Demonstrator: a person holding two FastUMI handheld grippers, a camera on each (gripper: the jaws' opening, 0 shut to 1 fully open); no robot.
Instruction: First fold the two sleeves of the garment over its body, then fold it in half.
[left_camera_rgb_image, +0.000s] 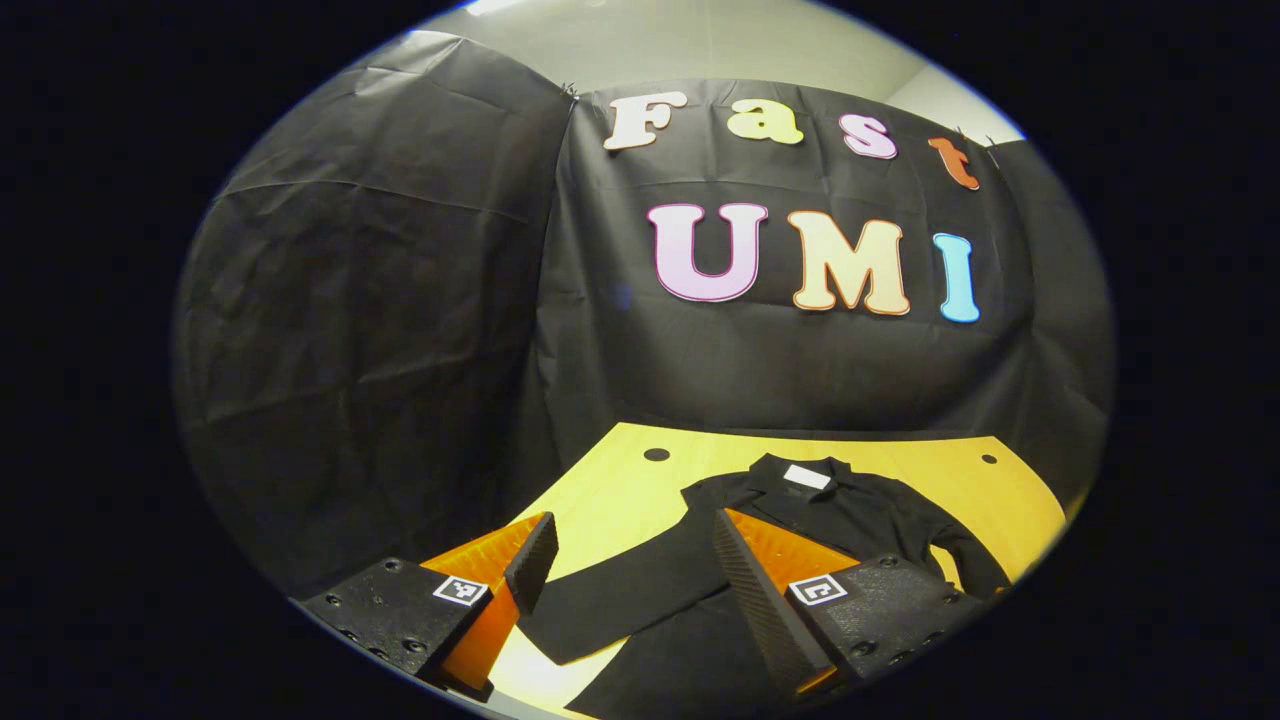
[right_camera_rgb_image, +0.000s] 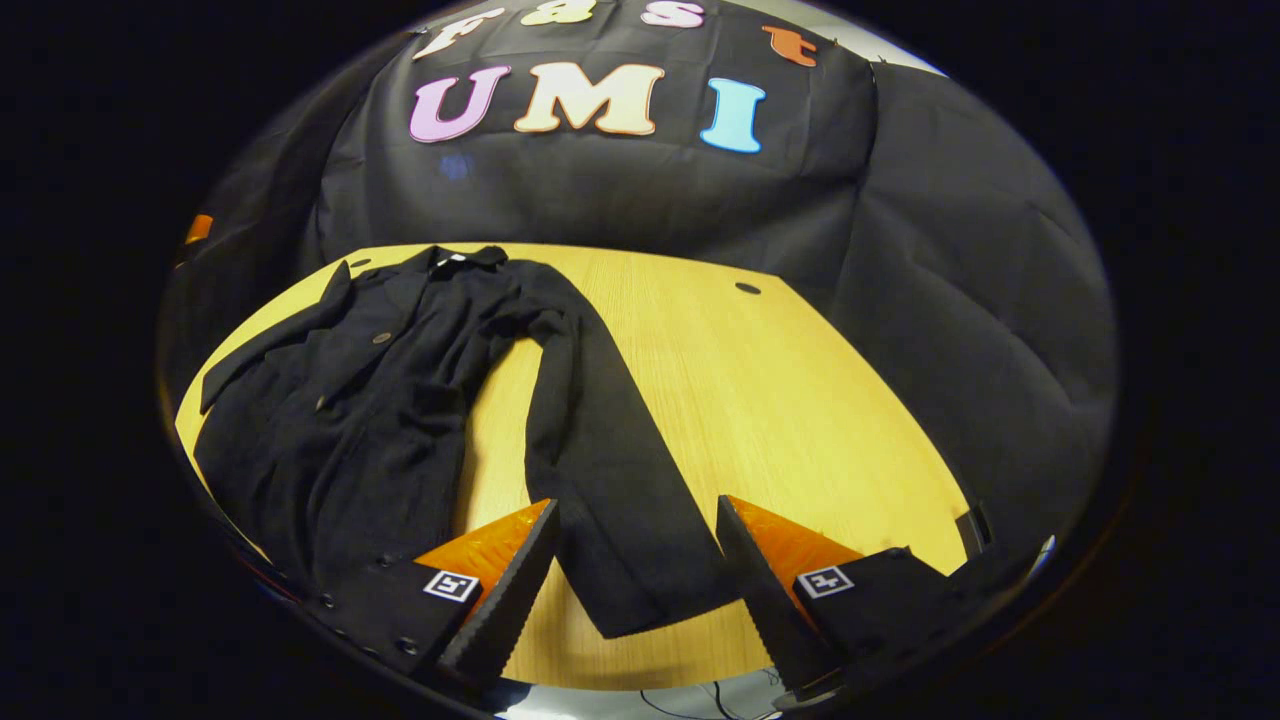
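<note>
Right gripper wide, straddling sleeve cuff to pinch it | left gripper wide above other sleeve | garment unfolded

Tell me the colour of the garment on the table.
Black garment; clearest in the right gripper view.

Garment on table (sleeves outspread)

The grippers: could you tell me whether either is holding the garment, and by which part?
Nothing is held. The left gripper and right gripper are both open, each with a sleeve of the black garment lying flat between its fingers.
</note>
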